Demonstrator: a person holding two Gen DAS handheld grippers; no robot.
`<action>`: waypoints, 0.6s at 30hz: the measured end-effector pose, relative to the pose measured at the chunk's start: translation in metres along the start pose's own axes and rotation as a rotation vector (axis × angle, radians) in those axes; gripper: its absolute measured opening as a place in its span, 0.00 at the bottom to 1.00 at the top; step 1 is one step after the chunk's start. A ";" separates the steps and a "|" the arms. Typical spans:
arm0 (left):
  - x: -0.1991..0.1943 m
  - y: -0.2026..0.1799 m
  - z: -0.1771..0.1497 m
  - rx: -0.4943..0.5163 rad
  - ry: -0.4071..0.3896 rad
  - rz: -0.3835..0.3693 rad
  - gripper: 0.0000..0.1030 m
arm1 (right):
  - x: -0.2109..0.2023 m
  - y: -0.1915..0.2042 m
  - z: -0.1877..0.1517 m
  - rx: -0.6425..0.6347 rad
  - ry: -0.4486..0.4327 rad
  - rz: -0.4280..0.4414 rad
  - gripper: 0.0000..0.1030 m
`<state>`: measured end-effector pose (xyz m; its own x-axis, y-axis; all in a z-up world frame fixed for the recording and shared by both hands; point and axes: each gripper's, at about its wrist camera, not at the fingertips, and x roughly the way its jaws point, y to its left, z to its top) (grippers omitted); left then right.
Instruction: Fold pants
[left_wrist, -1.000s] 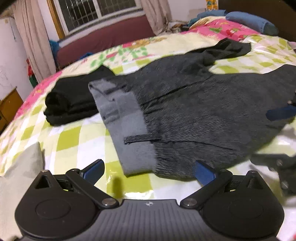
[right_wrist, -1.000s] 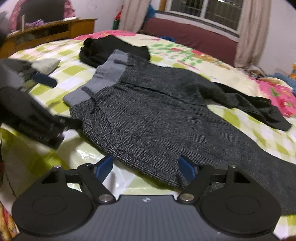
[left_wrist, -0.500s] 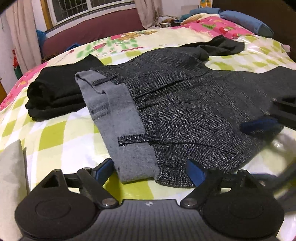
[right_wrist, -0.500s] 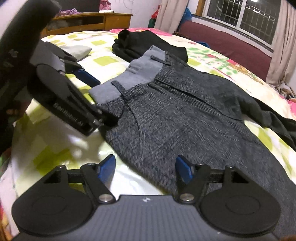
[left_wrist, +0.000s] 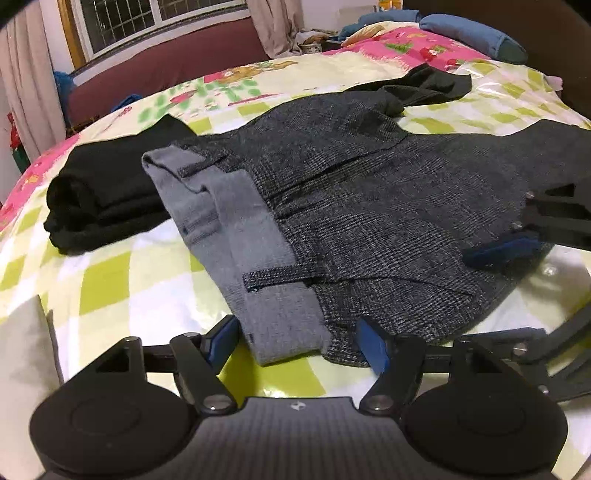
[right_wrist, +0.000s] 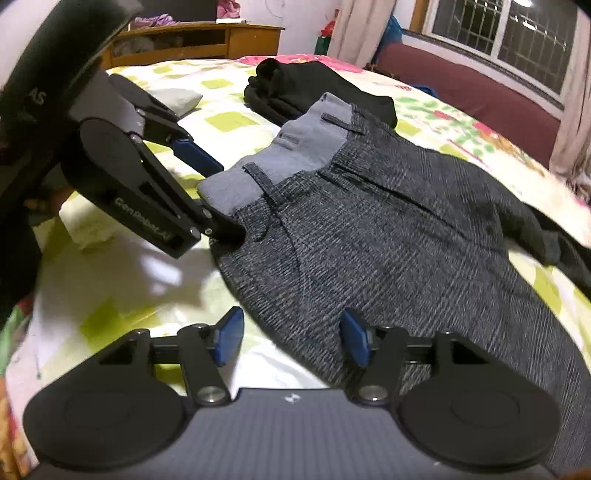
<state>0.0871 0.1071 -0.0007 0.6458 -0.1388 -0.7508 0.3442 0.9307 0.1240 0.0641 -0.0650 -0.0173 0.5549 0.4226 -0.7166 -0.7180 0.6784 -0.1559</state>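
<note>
dark grey checked woven pants (left_wrist: 369, 206) lie flat on the green-checked bed (left_wrist: 122, 277); left hand-held gripper (left_wrist: 297, 341) straddles the near waistband corner, jaws closing, not yet pinching; right hand-held gripper (right_wrist: 291, 334) likewise over the near hip edge.

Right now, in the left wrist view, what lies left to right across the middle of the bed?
Folded black clothes → grey waistband → dark checked pants → right gripper's blue fingers.

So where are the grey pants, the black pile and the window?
Pants (left_wrist: 388, 206), left wrist view, checked fabric below the waistband.
Black pile (left_wrist: 103, 195), left wrist view, top of the stack.
Window (right_wrist: 517, 44), right wrist view, barred pane.
</note>
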 end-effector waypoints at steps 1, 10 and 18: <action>-0.002 -0.001 -0.001 0.011 -0.005 -0.006 0.85 | -0.001 0.001 0.000 -0.012 0.001 0.001 0.58; -0.004 -0.002 -0.001 0.056 -0.039 -0.014 0.85 | 0.008 -0.003 0.004 0.011 -0.001 0.002 0.56; 0.010 -0.001 0.000 0.064 -0.027 -0.014 0.83 | 0.013 0.008 0.004 -0.069 -0.011 -0.005 0.62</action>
<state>0.0929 0.1045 -0.0083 0.6586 -0.1613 -0.7350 0.3955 0.9052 0.1557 0.0676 -0.0519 -0.0251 0.5624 0.4262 -0.7086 -0.7423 0.6377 -0.2056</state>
